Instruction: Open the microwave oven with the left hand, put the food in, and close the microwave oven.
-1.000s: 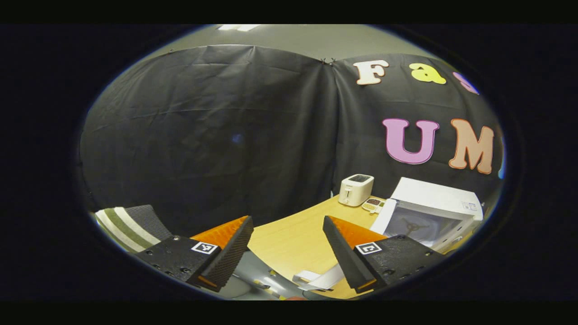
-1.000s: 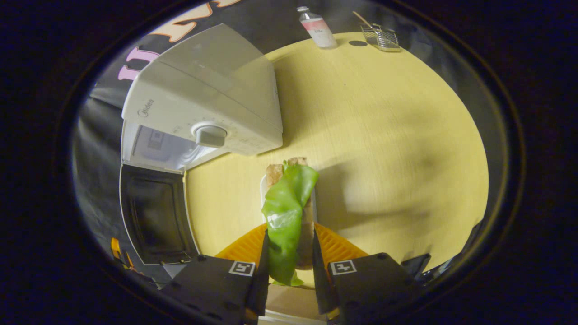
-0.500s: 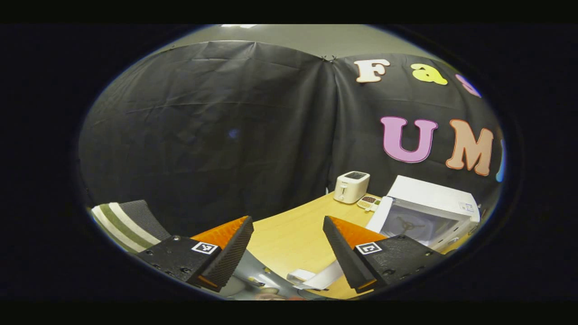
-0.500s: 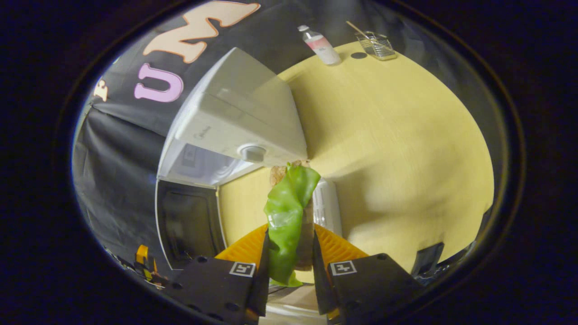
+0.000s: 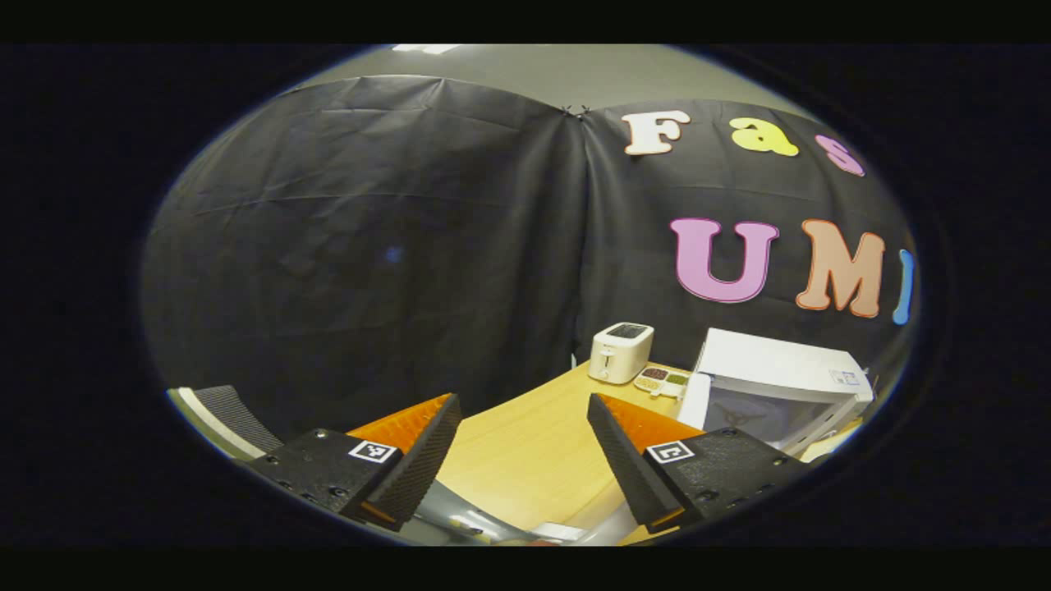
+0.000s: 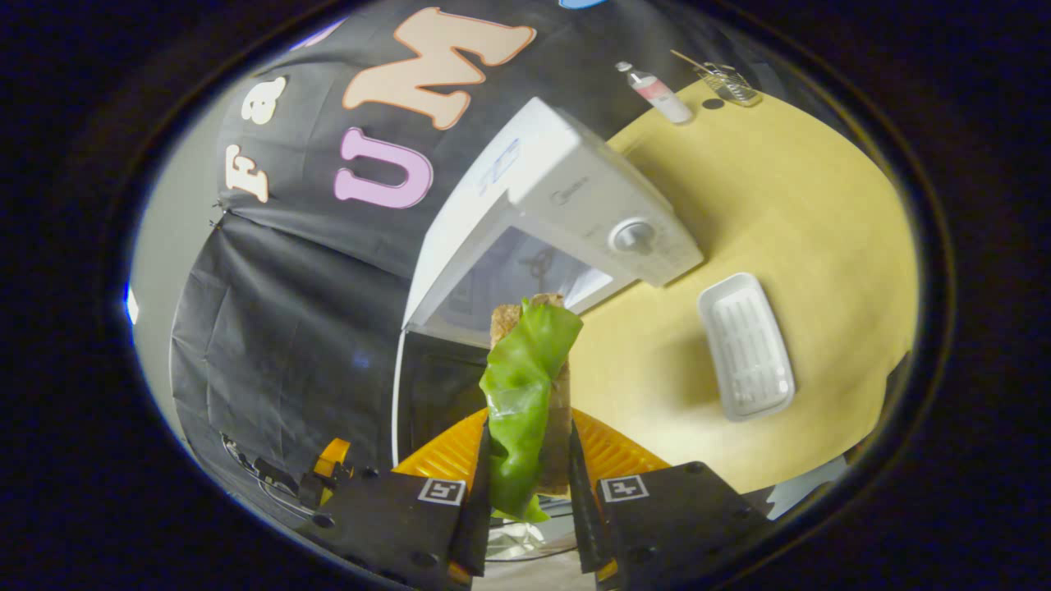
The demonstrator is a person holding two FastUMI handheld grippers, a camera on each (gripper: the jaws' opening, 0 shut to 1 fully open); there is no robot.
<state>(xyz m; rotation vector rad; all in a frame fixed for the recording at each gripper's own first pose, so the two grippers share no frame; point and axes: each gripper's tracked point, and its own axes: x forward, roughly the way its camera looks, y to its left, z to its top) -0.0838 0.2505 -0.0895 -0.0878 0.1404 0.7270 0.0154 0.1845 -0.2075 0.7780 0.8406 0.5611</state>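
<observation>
Black cloth walls close in a pale wood-grain bench (image 6: pixel 788 213) on which the white microwave oven (image 6: pixel 566 197) stands with its door (image 6: pixel 435 386) swung wide, so the cavity faces the incoming food. In the right gripper view the right claw (image 6: pixel 525 484) pinches the food (image 6: pixel 525 386) between both fingers: a slab of rough brown bread with a glossy, crinkled green leaf draped down its near face. It is held upright and off the bench, its top lined up with the oven's opening, which looks like the approach for putting it inside. A white ribbed tray (image 6: pixel 745 345) lies bare on the bench beside the oven, probably where the food came from. A small bottle (image 6: pixel 655 92) and a wire basket (image 6: pixel 727 80) stand at the far edge, well apart.

In the left gripper view the left claw (image 5: pixel 523 447) is spread wide with nothing between its ridged fingers, held back from the oven to leave the way clear. A boxy white toaster (image 5: pixel 621 351) sits near the oven's far side.
</observation>
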